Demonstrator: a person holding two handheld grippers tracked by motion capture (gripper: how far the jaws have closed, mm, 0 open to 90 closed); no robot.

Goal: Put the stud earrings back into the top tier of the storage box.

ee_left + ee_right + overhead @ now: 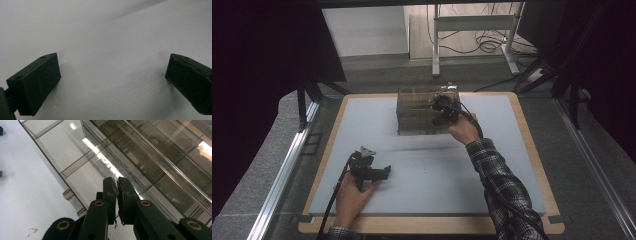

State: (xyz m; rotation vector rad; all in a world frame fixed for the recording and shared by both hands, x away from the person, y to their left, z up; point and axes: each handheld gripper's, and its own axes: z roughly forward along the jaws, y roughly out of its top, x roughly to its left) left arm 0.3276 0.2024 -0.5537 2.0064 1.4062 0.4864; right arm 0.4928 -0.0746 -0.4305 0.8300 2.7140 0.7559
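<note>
A smoky clear drawer box (pixel 414 112) stands on the grey mat (pixel 432 170) at the back centre. My right gripper (pixel 435 112) is at its right front face. In the right gripper view, its jaws (pixel 117 180) are pressed together over the box's divided compartments (pixel 75 155), with a thin silvery wire piece (pixel 114 178) pinched between them and a bit of wire showing lower down. My left gripper (pixel 387 171) rests low on the mat at the front left, jaws pointing right. They (pixel 112 72) stand wide apart over bare mat with nothing between them.
A tiny silvery hook (pixel 31 230) lies on the mat beside the box. The mat sits on a wooden board (pixel 532 150). Metal rails run along both sides, and desk legs (pixel 436 45) with cables stand beyond the far edge.
</note>
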